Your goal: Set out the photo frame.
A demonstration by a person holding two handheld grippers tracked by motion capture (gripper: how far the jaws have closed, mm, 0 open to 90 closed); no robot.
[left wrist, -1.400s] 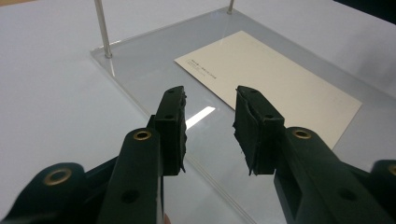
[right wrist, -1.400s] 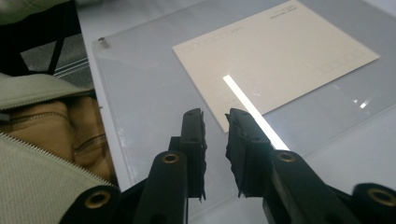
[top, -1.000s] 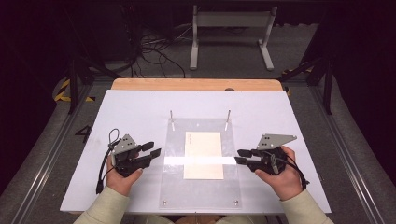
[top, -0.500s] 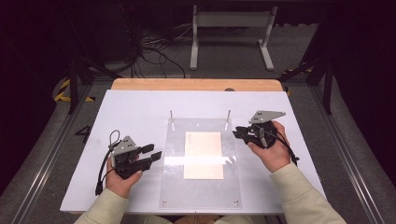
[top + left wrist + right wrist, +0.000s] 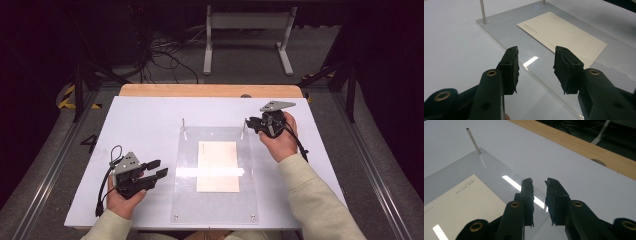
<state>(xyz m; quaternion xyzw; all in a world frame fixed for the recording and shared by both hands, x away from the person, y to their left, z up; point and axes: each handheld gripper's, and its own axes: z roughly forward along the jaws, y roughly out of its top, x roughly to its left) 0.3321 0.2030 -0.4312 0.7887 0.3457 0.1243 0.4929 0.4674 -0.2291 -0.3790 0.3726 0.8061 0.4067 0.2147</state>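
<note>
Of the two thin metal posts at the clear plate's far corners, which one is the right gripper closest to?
The far-right post: the right gripper sits right beside it, while the far-left post stands well away across the clear plate.

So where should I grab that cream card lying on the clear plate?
Probably by its near short edge, coming in low from the person's side: the card lies flat on the clear plate, so only an edge offers the open left gripper any purchase.
</note>
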